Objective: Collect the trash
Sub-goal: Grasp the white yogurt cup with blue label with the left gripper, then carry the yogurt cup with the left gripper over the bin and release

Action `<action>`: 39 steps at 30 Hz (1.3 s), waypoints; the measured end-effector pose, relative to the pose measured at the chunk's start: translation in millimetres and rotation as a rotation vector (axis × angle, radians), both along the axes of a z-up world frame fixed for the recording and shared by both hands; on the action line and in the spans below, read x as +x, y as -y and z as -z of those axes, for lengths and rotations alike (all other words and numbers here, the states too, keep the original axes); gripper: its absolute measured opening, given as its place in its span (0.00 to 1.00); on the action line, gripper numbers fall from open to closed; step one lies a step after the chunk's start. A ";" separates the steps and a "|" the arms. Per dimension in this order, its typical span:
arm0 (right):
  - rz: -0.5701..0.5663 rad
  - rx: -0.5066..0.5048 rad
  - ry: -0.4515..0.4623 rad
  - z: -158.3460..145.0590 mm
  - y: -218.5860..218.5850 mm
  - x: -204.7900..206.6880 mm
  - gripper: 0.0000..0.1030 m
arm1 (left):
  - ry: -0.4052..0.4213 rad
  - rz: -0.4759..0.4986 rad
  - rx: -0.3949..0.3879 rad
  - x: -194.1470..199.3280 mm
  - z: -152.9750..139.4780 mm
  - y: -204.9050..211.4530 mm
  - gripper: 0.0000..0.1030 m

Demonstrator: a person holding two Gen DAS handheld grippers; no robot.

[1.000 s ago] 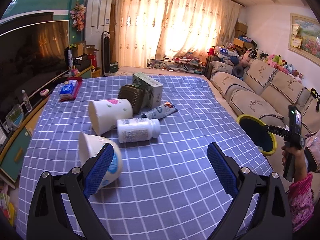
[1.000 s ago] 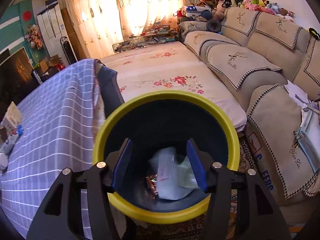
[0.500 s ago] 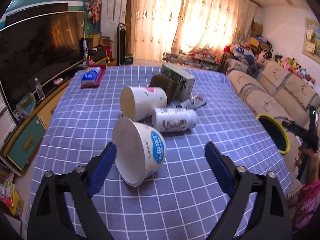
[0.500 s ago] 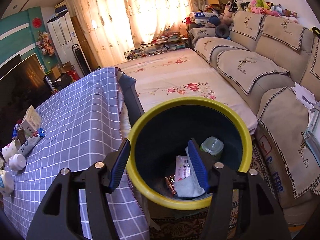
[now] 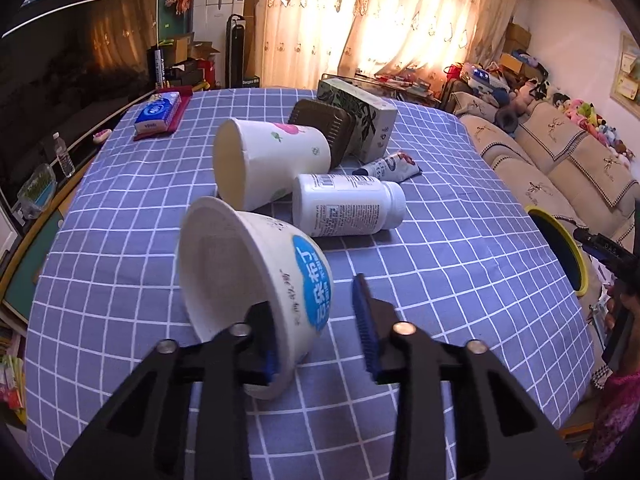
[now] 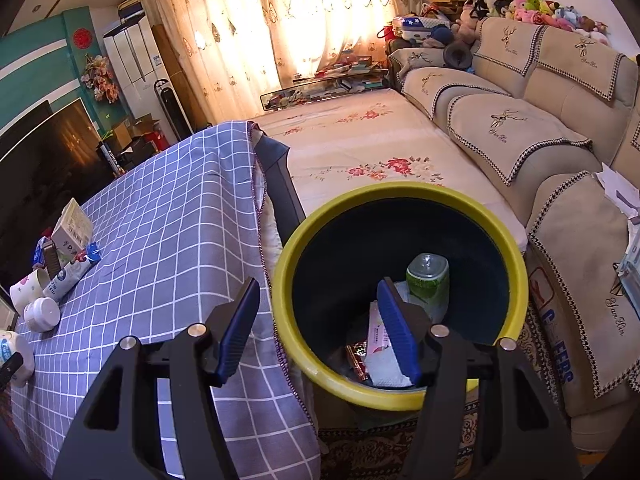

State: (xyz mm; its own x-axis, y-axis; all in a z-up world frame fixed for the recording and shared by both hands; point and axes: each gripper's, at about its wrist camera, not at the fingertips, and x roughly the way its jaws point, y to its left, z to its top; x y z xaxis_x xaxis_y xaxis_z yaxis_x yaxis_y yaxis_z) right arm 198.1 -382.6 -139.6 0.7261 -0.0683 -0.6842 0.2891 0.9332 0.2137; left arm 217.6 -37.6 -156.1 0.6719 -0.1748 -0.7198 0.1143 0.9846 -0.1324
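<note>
**Left fingers straddle the bowl's rim; right gripper empty above the bin**

The left gripper has its jaws apart, one finger inside the tipped white bowl, the other outside its wall, not yet pinching. Just beyond lie a white bottle and paper cup. The right gripper gapes empty over the yellow-rimmed bin.

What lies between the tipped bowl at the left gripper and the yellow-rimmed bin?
Only bare checked tablecloth between the bowl and the bin, shown in the left wrist view.
</note>
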 end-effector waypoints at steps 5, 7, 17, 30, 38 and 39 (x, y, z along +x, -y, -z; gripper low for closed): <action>0.001 0.012 0.007 0.3 1.8 -2.7 0.56 | -0.007 -0.005 -0.004 0.2 2.4 1.9 0.16; 0.005 0.020 0.008 1.5 4.1 -4.3 0.56 | -0.006 -0.006 0.004 -1.7 1.8 4.2 0.13; 0.015 0.054 0.025 2.6 12.4 -14.1 0.56 | 0.033 0.116 0.011 -21.9 -22.2 40.7 0.06; 0.140 0.062 0.071 -7.4 58.1 -65.4 0.56 | 0.067 0.519 -0.006 10.6 -50.6 202.0 0.06; 0.225 0.064 0.086 -11.5 90.1 -95.1 0.56 | 0.049 0.727 -0.025 46.3 -56.6 317.2 0.06; 0.229 0.065 0.083 -11.1 92.6 -95.9 0.56 | 0.045 0.750 -0.021 51.1 -55.7 334.4 0.06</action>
